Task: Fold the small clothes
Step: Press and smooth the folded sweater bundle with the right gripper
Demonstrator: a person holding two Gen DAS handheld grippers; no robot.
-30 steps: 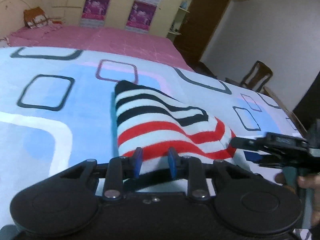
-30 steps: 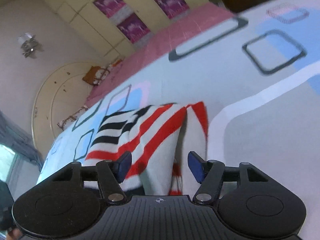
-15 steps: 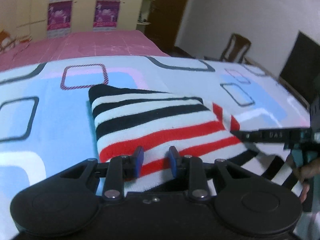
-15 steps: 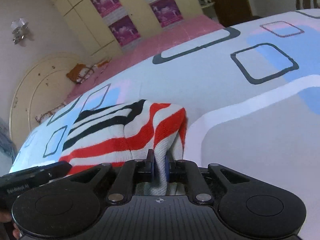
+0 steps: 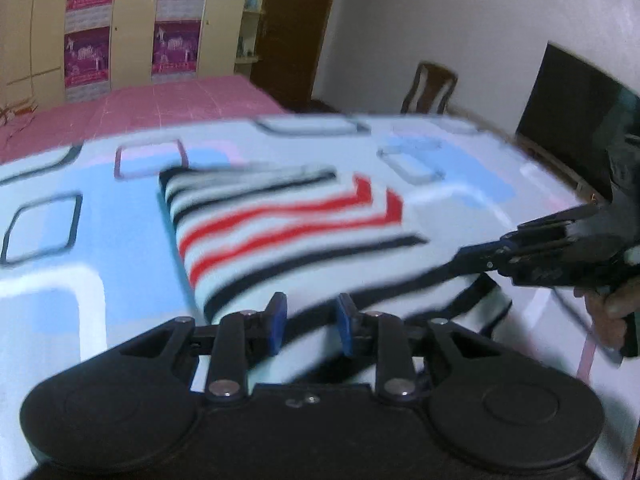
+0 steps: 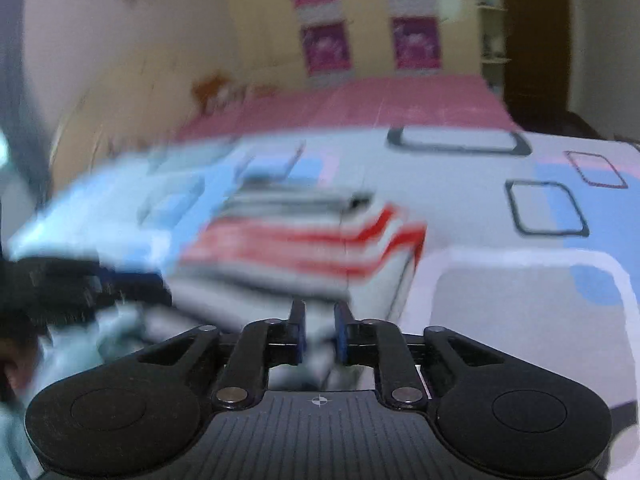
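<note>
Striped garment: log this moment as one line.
stage: folding | striped garment: on patterned bedspread | left tool: open, garment between fingers | right tool: closed on garment edge | views: motion-blurred

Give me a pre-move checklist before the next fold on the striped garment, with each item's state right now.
1. Left hand-held gripper has cloth between its fingers: cannot tell; the jaws stand apart over the near hem of the striped garment.
2. Right hand-held gripper holds the garment: ok; the jaws are nearly closed with cloth between them.
3. Garment lies on the bedsheet: ok; its far part rests flat.
4. Near right edge tidy: not ok; a striped flap hangs loose below the right hand-held gripper in the left wrist view.
5. Views sharp enough to judge alignment: not ok; both are motion-blurred.
</note>
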